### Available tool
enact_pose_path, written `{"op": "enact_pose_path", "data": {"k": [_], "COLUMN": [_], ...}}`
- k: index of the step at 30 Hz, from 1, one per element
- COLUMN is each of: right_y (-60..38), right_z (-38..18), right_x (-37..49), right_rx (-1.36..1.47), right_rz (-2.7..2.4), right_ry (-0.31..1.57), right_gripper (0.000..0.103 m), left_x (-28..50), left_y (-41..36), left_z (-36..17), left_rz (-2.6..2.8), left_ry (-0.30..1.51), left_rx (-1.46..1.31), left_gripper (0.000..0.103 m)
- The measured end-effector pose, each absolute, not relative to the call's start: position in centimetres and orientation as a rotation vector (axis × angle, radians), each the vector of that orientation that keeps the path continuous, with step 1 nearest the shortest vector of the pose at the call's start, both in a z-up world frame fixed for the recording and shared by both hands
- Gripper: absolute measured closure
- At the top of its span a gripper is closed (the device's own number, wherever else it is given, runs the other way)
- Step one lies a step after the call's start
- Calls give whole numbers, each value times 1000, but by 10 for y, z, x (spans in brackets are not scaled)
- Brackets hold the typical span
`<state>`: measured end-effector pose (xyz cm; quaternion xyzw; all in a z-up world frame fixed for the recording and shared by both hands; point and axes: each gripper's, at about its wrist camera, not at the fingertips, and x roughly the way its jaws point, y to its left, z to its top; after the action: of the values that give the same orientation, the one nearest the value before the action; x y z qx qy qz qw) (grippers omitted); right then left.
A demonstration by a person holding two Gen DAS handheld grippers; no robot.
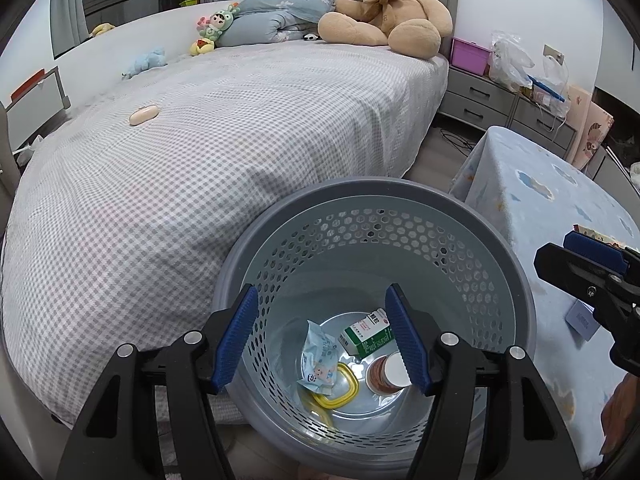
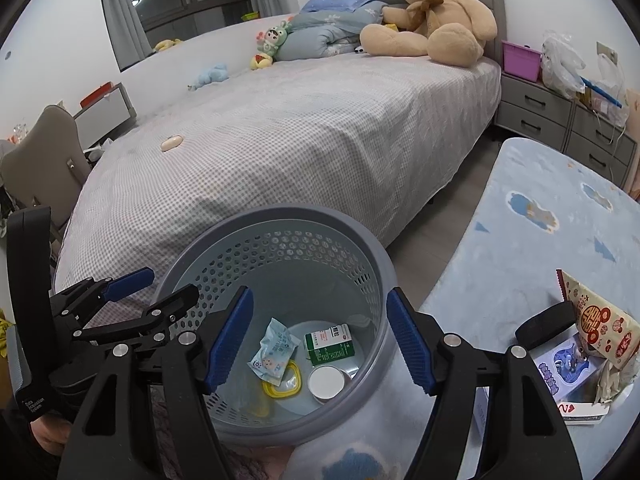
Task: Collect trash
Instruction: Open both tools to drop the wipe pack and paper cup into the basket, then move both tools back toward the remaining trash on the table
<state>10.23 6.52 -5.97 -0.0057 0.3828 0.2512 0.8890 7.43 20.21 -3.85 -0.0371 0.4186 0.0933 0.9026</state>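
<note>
both tools hover over the bin [image 1: 372, 216], left tool [image 1: 322, 334] & right tool [image 2: 320, 338] jaws apart, nothing held. trash already inside: green carton [image 2: 330, 342], wipe pack [image 2: 274, 350], cup [image 2: 326, 384]. next, imo: reach for the snack bag [image 2: 600, 324] on the tabletop [image 2: 532, 216] at right, grip flat, carry over the rim.

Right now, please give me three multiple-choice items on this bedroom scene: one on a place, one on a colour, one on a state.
1. Where is the teddy bear?
A. on the floor
B. at the head of the bed
C. in the bin

2. What colour is the ring in the bin?
A. yellow
B. red
C. black

3. What do the left gripper and the right gripper hold?
A. a box
B. a wrapper
C. nothing

Answers: 1 B, it sits by the headboard; 2 A, it lies yellow on the bottom; 3 C, both stand open, empty, above the bin.
</note>
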Motion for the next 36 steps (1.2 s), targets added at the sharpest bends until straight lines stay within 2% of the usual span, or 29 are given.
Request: {"op": "enact_pose_path", "data": {"k": [6,28,36], "right_y": [64,25,-14], "right_z": [-61,-79,-85], "right_x": [101,79,63], "right_rx": [-13,7,10], "right_rz": [520,389,309], "right_ry": [798,846,865], "right_gripper": [34,17,17], "left_x": [74,67,67], "left_y": [203,181,155], "left_z": [-37,-28,-24], "left_rz": [195,157,118], "left_ry": [861,823,808], "left_rx": [-77,-52,-25], "left_gripper": [37,32,31]}}
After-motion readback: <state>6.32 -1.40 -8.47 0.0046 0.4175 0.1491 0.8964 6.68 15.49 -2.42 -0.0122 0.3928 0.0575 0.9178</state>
